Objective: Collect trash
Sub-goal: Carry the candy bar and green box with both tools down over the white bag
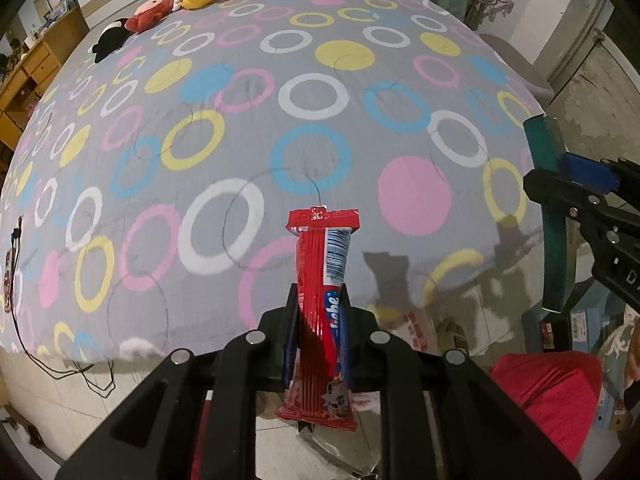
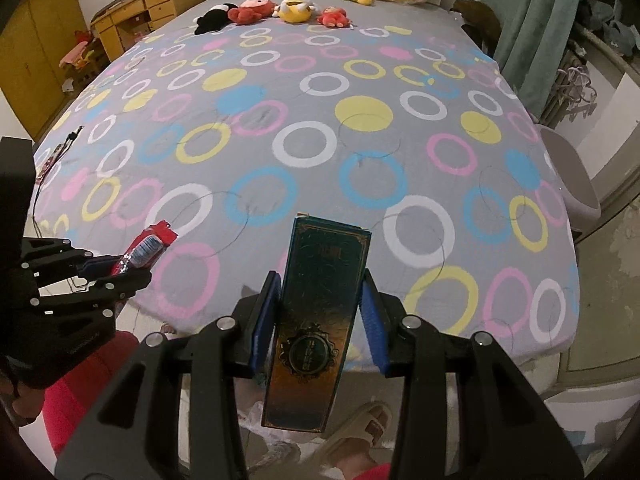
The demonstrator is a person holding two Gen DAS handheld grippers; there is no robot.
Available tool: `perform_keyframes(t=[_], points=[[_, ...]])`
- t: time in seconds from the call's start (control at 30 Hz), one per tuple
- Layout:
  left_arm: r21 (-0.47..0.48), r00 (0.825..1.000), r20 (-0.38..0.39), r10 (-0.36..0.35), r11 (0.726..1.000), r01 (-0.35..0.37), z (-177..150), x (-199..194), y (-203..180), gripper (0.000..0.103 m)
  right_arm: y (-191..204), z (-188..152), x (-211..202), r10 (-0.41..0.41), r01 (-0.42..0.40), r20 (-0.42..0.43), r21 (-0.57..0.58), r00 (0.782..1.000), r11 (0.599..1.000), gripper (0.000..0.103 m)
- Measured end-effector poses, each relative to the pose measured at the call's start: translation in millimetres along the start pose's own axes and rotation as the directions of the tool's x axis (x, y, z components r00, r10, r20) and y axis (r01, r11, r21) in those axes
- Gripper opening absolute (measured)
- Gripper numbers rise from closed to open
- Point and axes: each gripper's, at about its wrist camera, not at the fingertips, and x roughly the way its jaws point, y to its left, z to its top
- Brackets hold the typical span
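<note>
A long red snack wrapper (image 1: 322, 312) stands clamped between the blue pads of my left gripper (image 1: 319, 308), above the near edge of the bed. In the right wrist view the same wrapper (image 2: 146, 248) and left gripper (image 2: 116, 268) show at the left. My right gripper (image 2: 320, 312) is shut on a dark green box (image 2: 316, 316) with gold ornament, held upright over the bed's foot. In the left wrist view that box (image 1: 550, 208) and the right gripper (image 1: 560, 176) appear at the right.
The bed sheet (image 2: 320, 120) is grey with coloured rings. Several plush toys (image 2: 276, 10) line its far end. A wooden desk (image 2: 136, 12) stands far left, a curtain (image 2: 532, 20) at right. A cable (image 1: 16, 272) hangs off the bed. A slippered foot (image 2: 360, 432) and red clothing (image 1: 548, 388) are below.
</note>
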Motion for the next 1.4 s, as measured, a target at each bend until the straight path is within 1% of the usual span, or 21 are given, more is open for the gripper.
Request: perform_keyframes(t=[0.3, 0.4, 0.53, 0.7, 0.87, 1.03, 1.17, 1.33, 1.4], points=[[-0.027, 1.000, -0.003, -0.009, 1.000, 0.008, -47, -17, -3, 0.018, 22, -41, -29, -0.001, 0.001, 0.019, -0.007, 1.000, 1.000, 0.039], [-0.025, 1.000, -0.008, -0.015, 1.000, 0.015, -58, -20, -8, 0.018, 29, -54, -36, 0.009, -0.009, 0.016, 0.004, 1.000, 1.000, 0.039], [-0.013, 1.000, 0.000, -0.012, 1.000, 0.012, -69, -25, -17, 0.018, 40, -72, -46, 0.002, -0.002, 0.026, 0.004, 1.000, 1.000, 0.039], [-0.002, 1.000, 0.003, -0.026, 1.000, 0.026, -85, -24, -32, 0.018, 50, -93, -45, 0.005, -0.006, 0.022, 0.018, 1.000, 1.000, 0.039], [0.011, 0.999, -0.026, -0.034, 0.999, 0.035, -108, -8, -46, 0.018, 61, -119, -33, -0.004, 0.004, 0.002, 0.028, 1.000, 1.000, 0.039], [0.017, 0.998, -0.059, -0.030, 0.999, 0.031, -127, 16, -56, 0.018, 61, -141, -16, 0.001, 0.001, -0.026, 0.067, 1.000, 0.998, 0.039], [0.018, 0.995, -0.093, -0.031, 0.999, 0.033, -136, 36, -60, 0.018, 58, -154, 1, -0.003, 0.007, -0.051, 0.092, 0.999, 0.996, 0.039], [0.025, 0.994, -0.109, -0.012, 1.000, 0.015, -144, 60, -62, 0.018, 54, -166, 22, -0.026, 0.034, -0.077, 0.096, 0.997, 0.995, 0.039], [0.021, 0.993, -0.119, -0.017, 1.000, 0.020, -147, 69, -62, 0.018, 53, -171, 31, -0.033, 0.041, -0.086, 0.097, 0.996, 0.994, 0.039]])
